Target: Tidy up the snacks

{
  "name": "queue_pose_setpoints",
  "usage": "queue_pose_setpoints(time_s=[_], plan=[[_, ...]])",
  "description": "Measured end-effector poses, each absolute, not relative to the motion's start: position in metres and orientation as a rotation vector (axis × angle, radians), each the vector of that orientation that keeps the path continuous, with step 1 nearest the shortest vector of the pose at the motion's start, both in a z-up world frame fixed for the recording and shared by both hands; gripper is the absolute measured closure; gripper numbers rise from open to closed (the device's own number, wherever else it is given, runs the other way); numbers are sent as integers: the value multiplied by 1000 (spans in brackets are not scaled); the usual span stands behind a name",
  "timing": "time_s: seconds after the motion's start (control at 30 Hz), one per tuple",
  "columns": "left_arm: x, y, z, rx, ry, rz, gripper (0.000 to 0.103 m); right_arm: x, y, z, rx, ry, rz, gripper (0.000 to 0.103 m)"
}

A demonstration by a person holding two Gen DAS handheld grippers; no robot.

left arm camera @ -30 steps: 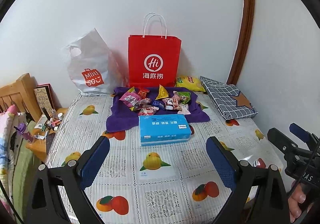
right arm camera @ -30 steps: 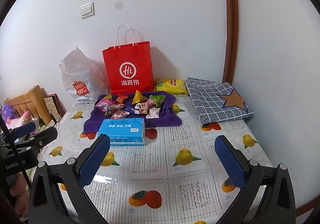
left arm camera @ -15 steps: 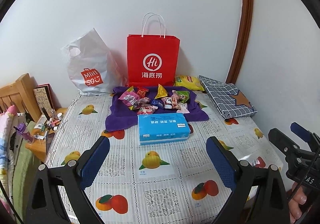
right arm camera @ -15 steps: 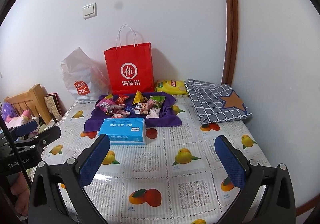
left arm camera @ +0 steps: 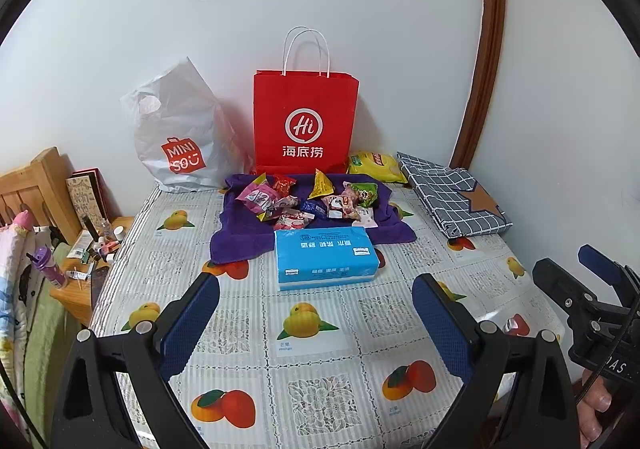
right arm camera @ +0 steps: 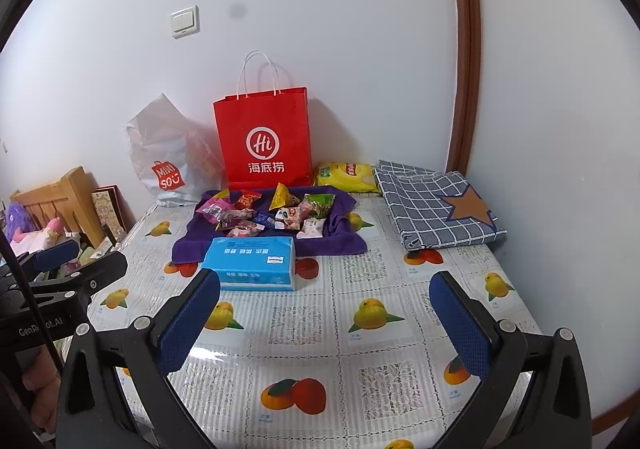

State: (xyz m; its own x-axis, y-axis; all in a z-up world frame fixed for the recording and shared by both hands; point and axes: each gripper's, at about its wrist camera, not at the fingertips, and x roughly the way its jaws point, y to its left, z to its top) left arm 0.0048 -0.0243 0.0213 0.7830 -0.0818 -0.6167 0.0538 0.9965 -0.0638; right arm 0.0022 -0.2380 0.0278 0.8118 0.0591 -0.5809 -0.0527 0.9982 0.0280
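Observation:
Several small snack packets [left arm camera: 308,203] [right arm camera: 266,213] lie in a heap on a purple towel [left arm camera: 236,245] [right arm camera: 340,241] at the back of the table. A red paper bag [left arm camera: 306,125] [right arm camera: 264,141] stands upright behind them against the wall. A yellow snack bag [left arm camera: 376,167] [right arm camera: 346,173] lies right of the red bag. My left gripper [left arm camera: 316,313] is open and empty, well short of the snacks. My right gripper [right arm camera: 324,305] is open and empty too, at the near side of the table.
A blue tissue pack [left arm camera: 326,257] [right arm camera: 252,263] lies in front of the towel. A white plastic bag [left arm camera: 180,141] leans on the wall at left. A folded checked cloth [left arm camera: 452,197] lies at right. The table has a fruit-print cover [left arm camera: 312,361]. A cluttered bedside stand [left arm camera: 92,249] is at left.
Both grippers have drifted slightly, so the scene sits a little differently in each view. Both stay open. Nothing on the table has moved.

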Motion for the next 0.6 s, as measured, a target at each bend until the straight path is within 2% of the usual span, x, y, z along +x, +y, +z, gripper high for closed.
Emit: queue_pose_setpoints(time_s=[0.6], plan=[[4,-25,22,-45,668,-72,5,1,-236,28,14,621,70,0]])
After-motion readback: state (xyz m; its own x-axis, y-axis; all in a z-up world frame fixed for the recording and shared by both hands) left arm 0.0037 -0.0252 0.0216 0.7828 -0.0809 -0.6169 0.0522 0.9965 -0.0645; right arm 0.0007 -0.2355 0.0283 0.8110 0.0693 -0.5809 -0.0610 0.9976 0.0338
